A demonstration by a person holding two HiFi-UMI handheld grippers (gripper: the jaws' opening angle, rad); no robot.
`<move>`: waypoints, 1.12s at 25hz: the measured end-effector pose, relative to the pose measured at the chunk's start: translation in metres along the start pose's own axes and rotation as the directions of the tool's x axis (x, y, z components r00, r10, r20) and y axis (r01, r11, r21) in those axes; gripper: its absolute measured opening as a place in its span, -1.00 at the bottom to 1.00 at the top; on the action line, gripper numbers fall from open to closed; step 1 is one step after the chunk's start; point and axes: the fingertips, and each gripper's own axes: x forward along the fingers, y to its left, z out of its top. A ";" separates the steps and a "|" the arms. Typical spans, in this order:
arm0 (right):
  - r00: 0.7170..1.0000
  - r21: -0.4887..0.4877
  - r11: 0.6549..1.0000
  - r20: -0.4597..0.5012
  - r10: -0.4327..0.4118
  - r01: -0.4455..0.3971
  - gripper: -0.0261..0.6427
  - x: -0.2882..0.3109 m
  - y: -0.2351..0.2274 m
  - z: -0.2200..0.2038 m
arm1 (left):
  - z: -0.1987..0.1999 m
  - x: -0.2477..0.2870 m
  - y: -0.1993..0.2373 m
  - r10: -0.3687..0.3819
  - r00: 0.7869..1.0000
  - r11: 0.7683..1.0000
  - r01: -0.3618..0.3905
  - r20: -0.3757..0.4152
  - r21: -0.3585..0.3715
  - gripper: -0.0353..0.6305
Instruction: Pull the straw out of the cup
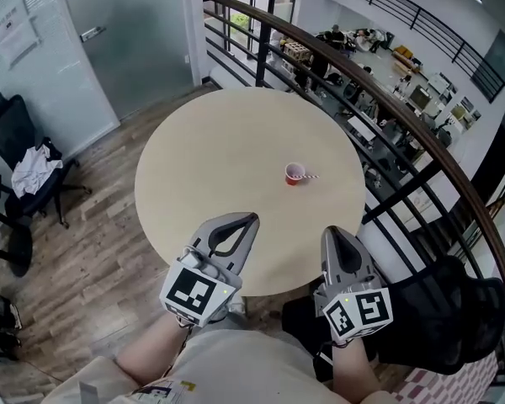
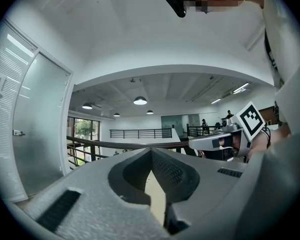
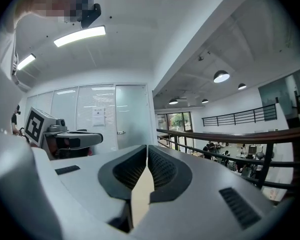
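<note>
Where seen from the head only, recorded cup (image 1: 295,174) with straw (image 1: 310,176) on table (image 1: 236,141), well apart from left gripper (image 1: 251,218) and right gripper (image 1: 331,231); confirmed both closed, empty, in gripper views.

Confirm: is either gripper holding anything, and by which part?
Nothing held. Left gripper and right gripper are shut, empty; straw sits in the cup on the table.

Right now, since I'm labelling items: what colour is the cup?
The cup is red, seen best in the head view.
</note>
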 end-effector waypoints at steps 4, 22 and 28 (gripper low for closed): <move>1.000 -0.006 1.000 0.000 -0.001 0.001 -0.84 0.024 -0.001 0.004 | 0.002 0.012 0.017 -0.007 1.000 1.000 0.007 0.000 -0.013 -0.85; 0.998 0.023 0.999 -0.031 0.050 -0.050 -0.84 0.043 -0.046 -0.005 | -0.006 0.052 0.005 0.040 0.998 0.999 -0.041 -0.047 -0.020 -0.85; 0.999 0.036 0.999 -0.040 0.032 -0.030 -0.84 0.037 -0.058 -0.014 | -0.009 0.058 -0.005 0.036 0.998 0.999 -0.038 -0.059 -0.031 -0.85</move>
